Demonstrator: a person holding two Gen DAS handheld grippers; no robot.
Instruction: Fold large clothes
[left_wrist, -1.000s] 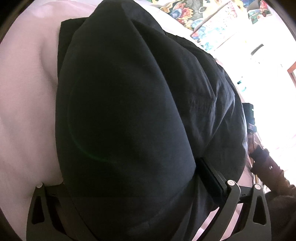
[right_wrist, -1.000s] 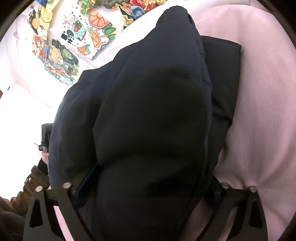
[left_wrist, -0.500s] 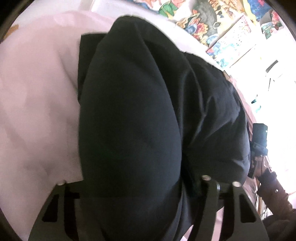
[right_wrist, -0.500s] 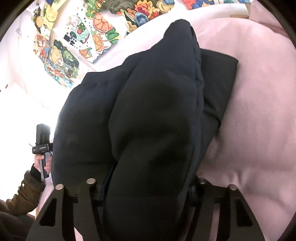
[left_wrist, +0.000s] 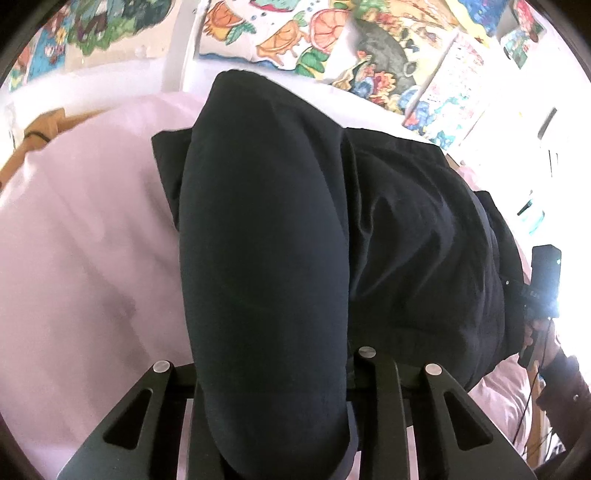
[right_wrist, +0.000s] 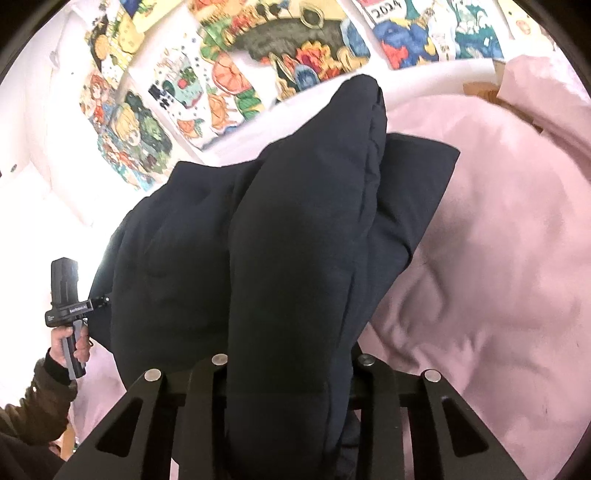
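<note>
over the pink bedding, the left gripper and right gripper each pinch a thick fold of the dark navy padded garment, jaws closing on the cloth. the garment's far part lies on the bedding. colourful drawings cover the white wall behind.

The dark padded garment hides both tools' fingertips, and its near end is cut off.

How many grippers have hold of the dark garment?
2: the left gripper grips one bunched fold of the dark garment, the right gripper another; both jaws closing.
</note>
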